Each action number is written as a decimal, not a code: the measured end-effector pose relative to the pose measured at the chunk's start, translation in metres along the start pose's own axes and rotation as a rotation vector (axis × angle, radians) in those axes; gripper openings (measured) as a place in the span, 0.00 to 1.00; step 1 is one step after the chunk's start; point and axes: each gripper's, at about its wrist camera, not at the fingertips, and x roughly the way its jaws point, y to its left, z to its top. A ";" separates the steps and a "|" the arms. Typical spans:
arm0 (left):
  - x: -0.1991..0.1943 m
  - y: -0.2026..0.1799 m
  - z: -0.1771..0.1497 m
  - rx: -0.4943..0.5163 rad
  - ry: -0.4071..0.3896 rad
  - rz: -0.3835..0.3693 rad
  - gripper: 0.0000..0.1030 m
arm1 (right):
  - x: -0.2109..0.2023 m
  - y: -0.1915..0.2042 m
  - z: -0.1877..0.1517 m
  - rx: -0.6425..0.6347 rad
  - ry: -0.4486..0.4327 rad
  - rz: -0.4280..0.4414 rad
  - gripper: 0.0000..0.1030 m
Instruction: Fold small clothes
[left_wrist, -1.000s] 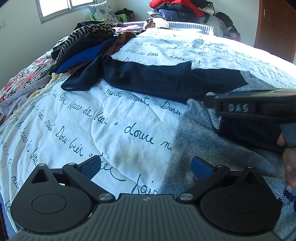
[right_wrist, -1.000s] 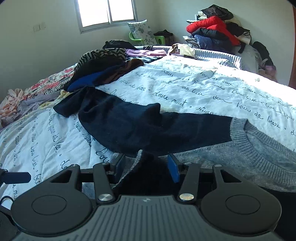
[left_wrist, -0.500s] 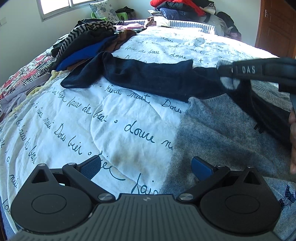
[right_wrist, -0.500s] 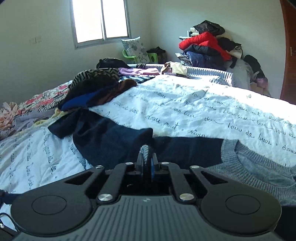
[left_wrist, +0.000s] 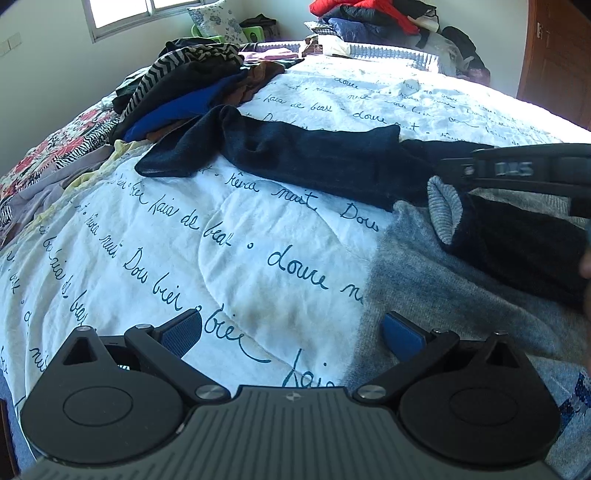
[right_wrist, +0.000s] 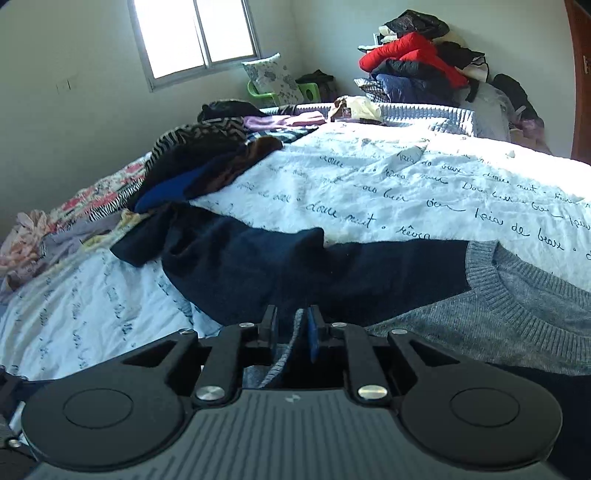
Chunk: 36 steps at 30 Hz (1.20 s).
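Observation:
A grey knit sweater (left_wrist: 443, 288) with navy sleeves lies on the white script-printed quilt (left_wrist: 258, 240). One navy sleeve (left_wrist: 314, 158) stretches left toward the clothes pile. My right gripper (right_wrist: 291, 325) holds the other sleeve's grey cuff (right_wrist: 291, 339). Its jaws are opening a little, with the cuff still pinched between the pads. From the left wrist, that cuff (left_wrist: 445, 206) hangs lifted under the right gripper (left_wrist: 458, 170), the dark sleeve trailing behind it. My left gripper (left_wrist: 291, 332) is open and empty, low over the sweater's left edge.
A pile of dark, striped and blue clothes (left_wrist: 192, 92) sits at the quilt's far left. Floral bedding (left_wrist: 48, 155) runs along the left side. Jackets are heaped (right_wrist: 413, 62) beyond the bed, and a wooden door (left_wrist: 554, 55) stands at the right.
The right jaws closed from wide apart onto the grey cuff, then eased slightly. The cuff and dark sleeve rose off the sweater's body. The left gripper stayed put.

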 end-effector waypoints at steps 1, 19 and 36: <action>0.000 0.000 0.000 0.000 0.001 0.002 1.00 | -0.006 -0.001 0.000 0.004 -0.009 0.001 0.16; 0.008 0.016 0.014 -0.022 -0.022 0.052 1.00 | 0.001 -0.006 -0.029 0.029 0.122 0.015 0.21; 0.080 0.143 0.066 -0.725 -0.040 -0.157 1.00 | -0.072 -0.004 -0.059 0.130 -0.026 0.048 0.56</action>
